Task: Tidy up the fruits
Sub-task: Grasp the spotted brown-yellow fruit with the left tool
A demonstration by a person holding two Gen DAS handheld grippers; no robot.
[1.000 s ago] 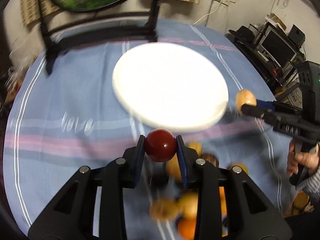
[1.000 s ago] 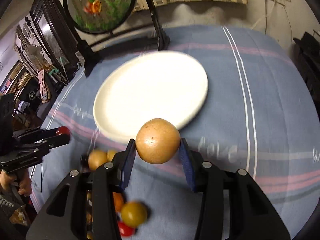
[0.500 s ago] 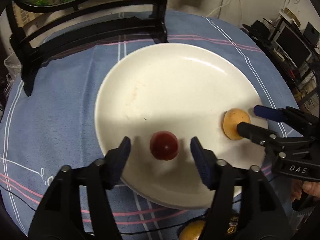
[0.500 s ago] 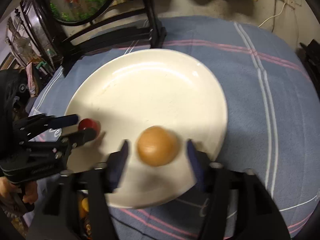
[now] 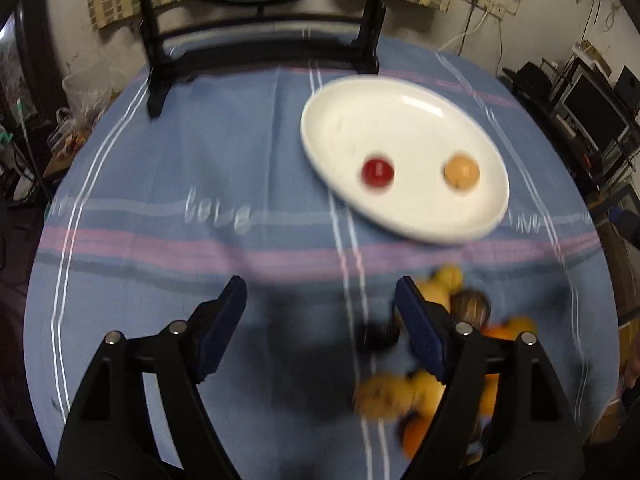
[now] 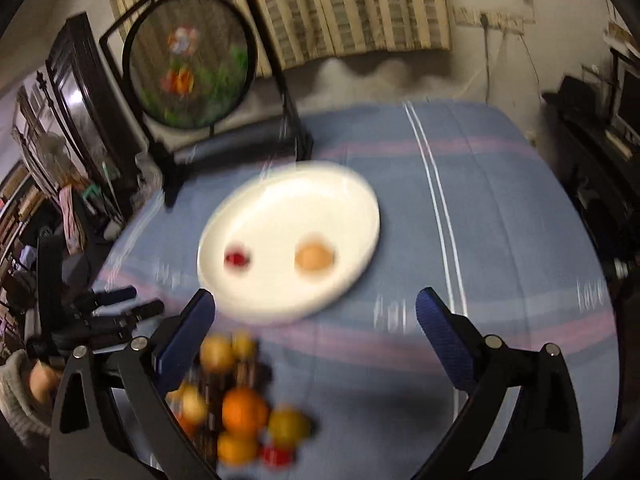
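Note:
A white plate [image 5: 400, 120] on the blue tablecloth holds a small red fruit [image 5: 377, 173] and a tan round fruit [image 5: 462, 172]; the plate [image 6: 280, 208], red fruit [image 6: 237, 258] and tan fruit [image 6: 315, 258] also show in the right wrist view. A pile of orange, yellow and brown fruits [image 5: 440, 340] lies near the table's front edge, also in the right wrist view [image 6: 240, 404]. My left gripper [image 5: 320, 304] is open and empty, above the cloth left of the pile. My right gripper [image 6: 312, 312] is open and empty, above the plate's near rim. The left gripper also shows in the right wrist view [image 6: 132, 300].
A black stand with a round fish painting [image 6: 188, 64] stands at the table's far edge, behind the plate. The blue striped tablecloth [image 5: 200, 160] covers the round table. Dark furniture and monitors [image 5: 592, 104] sit beyond the right edge.
Both grippers have pulled back from the plate toward the front of the table, open and empty. The red and tan fruits stay on the plate.

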